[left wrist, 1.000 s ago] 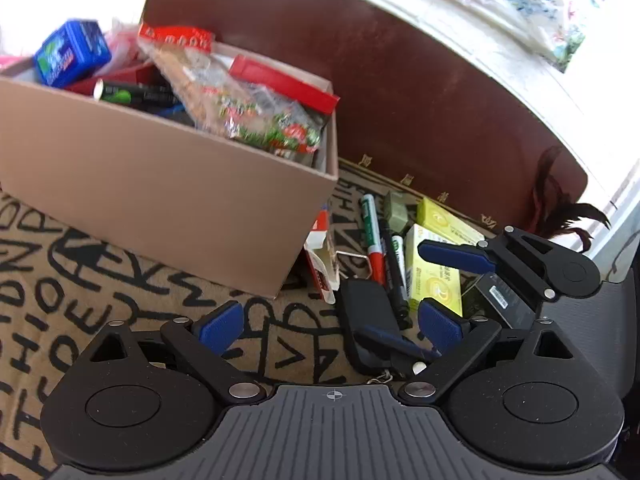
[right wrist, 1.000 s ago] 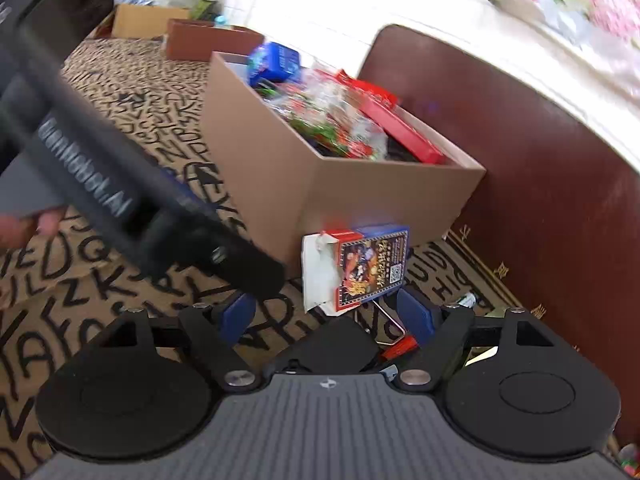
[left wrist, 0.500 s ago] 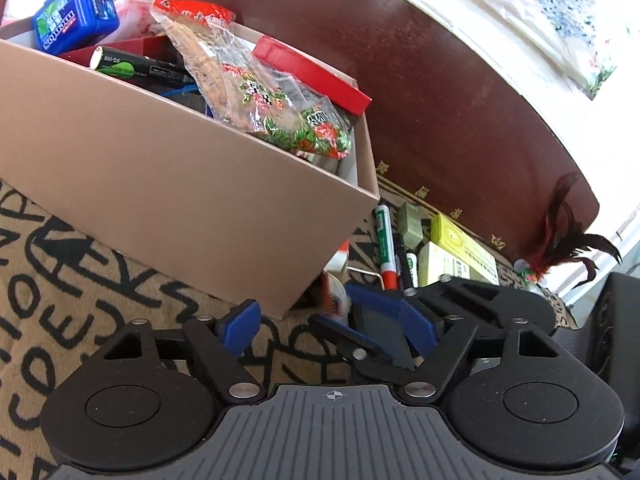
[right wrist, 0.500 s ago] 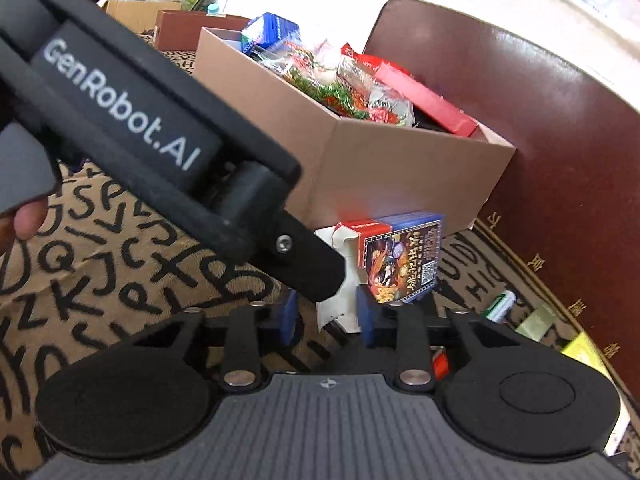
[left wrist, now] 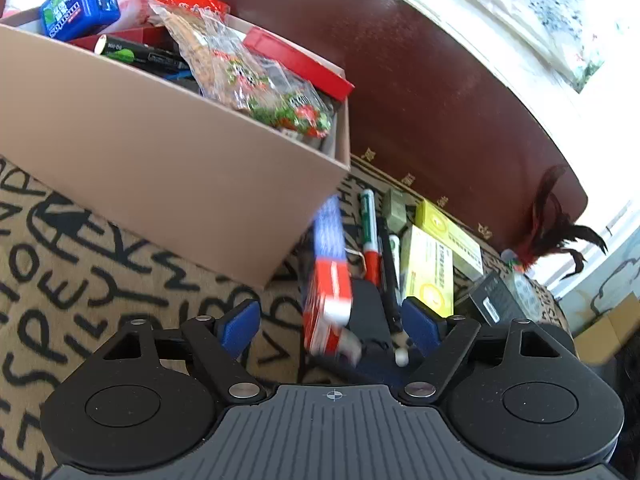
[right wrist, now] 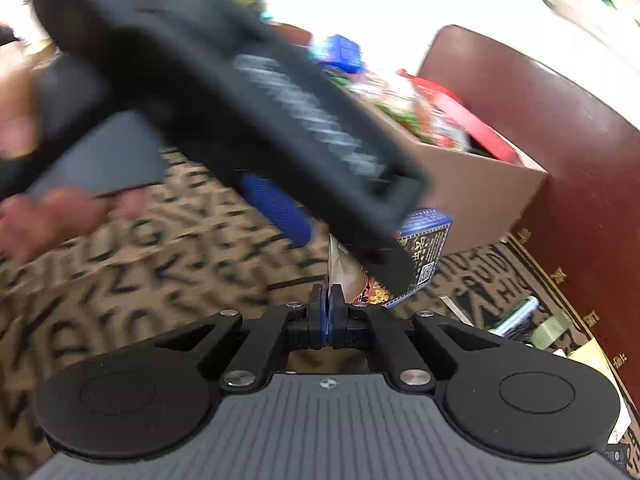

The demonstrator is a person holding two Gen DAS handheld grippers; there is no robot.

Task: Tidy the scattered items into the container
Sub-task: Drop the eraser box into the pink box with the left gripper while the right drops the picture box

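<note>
1. Small card box (right wrist: 424, 248), red, white and blue, printed, beside the carton's (left wrist: 168, 168) near corner over the lettered mat (left wrist: 80, 280); open white flap (right wrist: 334, 264) toward the camera.
2. Probably light, thin-walled, easily crushed; flap floppy, likely to tear or let the box swing. Firmer hold judged across the stiff body.
3. Right gripper (right wrist: 328, 312): jaws just closed, pressed together, pinching that flap, tilted downward.
4. Left gripper (left wrist: 332, 320): fingers spread, having just widened slightly; blurred box between them, untouched; markers (left wrist: 370, 232) and yellow packets (left wrist: 428, 268) beyond.

Tan rug w/ black letters (left wrist: 100, 280), dark red-brown chair back (left wrist: 440, 120), bright daylight behind.
</note>
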